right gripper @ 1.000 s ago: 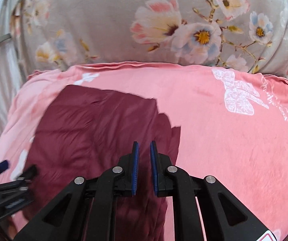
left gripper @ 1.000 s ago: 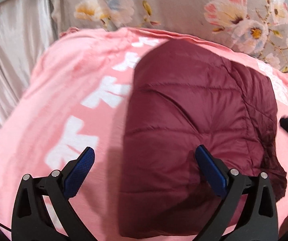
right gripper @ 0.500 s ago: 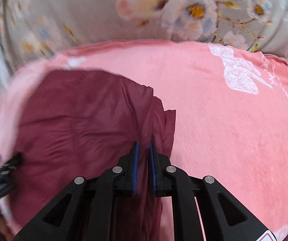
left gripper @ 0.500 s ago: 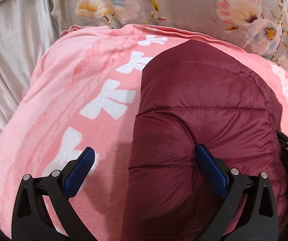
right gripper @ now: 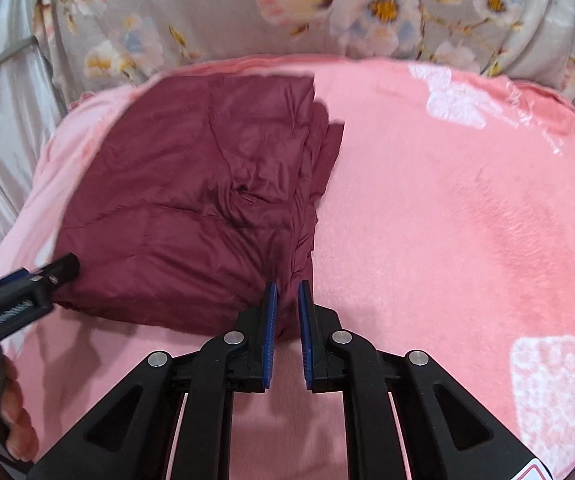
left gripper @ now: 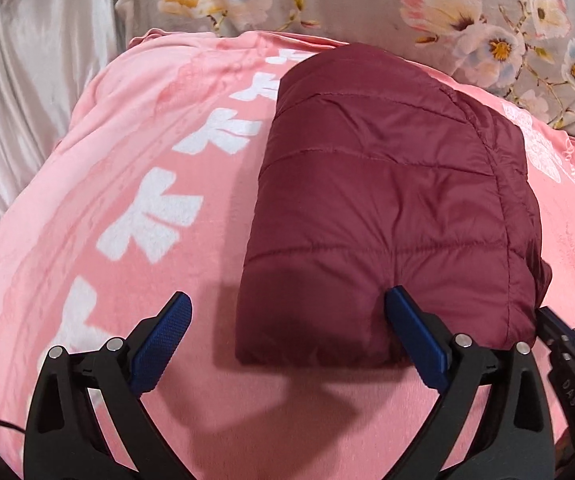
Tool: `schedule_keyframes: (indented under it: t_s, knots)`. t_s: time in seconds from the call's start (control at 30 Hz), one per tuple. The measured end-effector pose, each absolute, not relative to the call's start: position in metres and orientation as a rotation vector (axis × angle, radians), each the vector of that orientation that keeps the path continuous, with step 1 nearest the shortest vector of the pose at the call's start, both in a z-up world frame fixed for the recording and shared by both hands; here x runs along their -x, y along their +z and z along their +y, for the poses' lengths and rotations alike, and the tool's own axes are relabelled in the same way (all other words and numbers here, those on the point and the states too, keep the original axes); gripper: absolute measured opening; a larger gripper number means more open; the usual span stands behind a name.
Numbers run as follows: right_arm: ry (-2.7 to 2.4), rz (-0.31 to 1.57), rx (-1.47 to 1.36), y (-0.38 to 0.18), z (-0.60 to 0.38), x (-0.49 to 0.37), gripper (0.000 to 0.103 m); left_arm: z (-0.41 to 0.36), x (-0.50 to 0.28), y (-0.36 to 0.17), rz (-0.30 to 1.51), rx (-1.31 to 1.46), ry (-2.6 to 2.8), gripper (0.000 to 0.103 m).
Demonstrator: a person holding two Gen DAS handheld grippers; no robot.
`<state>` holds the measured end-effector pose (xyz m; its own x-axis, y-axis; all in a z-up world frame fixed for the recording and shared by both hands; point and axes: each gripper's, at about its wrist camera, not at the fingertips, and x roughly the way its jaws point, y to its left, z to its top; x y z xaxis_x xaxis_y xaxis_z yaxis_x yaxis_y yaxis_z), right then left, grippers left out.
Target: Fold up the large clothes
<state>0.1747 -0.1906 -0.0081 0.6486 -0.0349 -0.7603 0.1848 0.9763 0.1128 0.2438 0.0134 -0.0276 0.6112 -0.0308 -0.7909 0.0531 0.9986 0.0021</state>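
Observation:
A maroon quilted jacket (left gripper: 387, 208) lies folded into a thick block on a pink blanket (left gripper: 159, 168); it also shows in the right wrist view (right gripper: 191, 208). My left gripper (left gripper: 287, 316) is wide open over the jacket's near left corner, with one blue pad (left gripper: 415, 336) touching its near edge. My right gripper (right gripper: 286, 300) is nearly shut, its jaws pinching the jacket's near right corner. The left gripper shows at the left of the right wrist view (right gripper: 27, 292), and the right gripper shows at the right edge of the left wrist view (left gripper: 567, 356).
The pink blanket (right gripper: 467, 220) has white prints and covers the bed. A grey floral quilt (left gripper: 367, 4) lies along the far side, also in the right wrist view (right gripper: 247, 12). A pale satin cloth (left gripper: 27, 92) hangs at the left.
Both grippers have drawn back toward the jacket's near edge, so the whole folded block now shows. The right gripper stays pinched at the near right corner; the left stays open.

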Motion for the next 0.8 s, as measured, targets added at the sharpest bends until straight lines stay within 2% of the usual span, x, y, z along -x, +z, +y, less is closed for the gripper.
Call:
schedule_keyframes:
  t_s: [0.1, 0.17, 0.27, 0.6, 0.67, 0.8]
  knots:
    - [-0.135, 0.799, -0.151, -0.001, -0.182, -0.151, 0.018, 0.018, -0.230, -0.022, 0.896, 0.002, -0.043, 0.096]
    - [-0.157, 0.771, -0.108, -0.005, -0.175, -0.135, 0.032, 0.020, -0.221, -0.022, 0.890, 0.027, -0.038, 0.097]
    - [-0.173, 0.733, -0.066, -0.015, -0.167, -0.114, 0.042, 0.019, -0.205, -0.026, 0.871, 0.042, -0.044, 0.097]
    - [-0.157, 0.687, -0.051, -0.017, -0.157, -0.068, 0.049, -0.003, -0.148, -0.055, 0.833, -0.067, -0.031, 0.097]
    - [-0.147, 0.680, -0.045, -0.008, -0.155, -0.058, 0.050, -0.003, -0.141, -0.053, 0.826, -0.077, -0.028, 0.097]
    - [-0.124, 0.654, -0.017, 0.003, -0.149, -0.043, 0.059, 0.005, -0.128, -0.031, 0.802, -0.044, -0.047, 0.097]
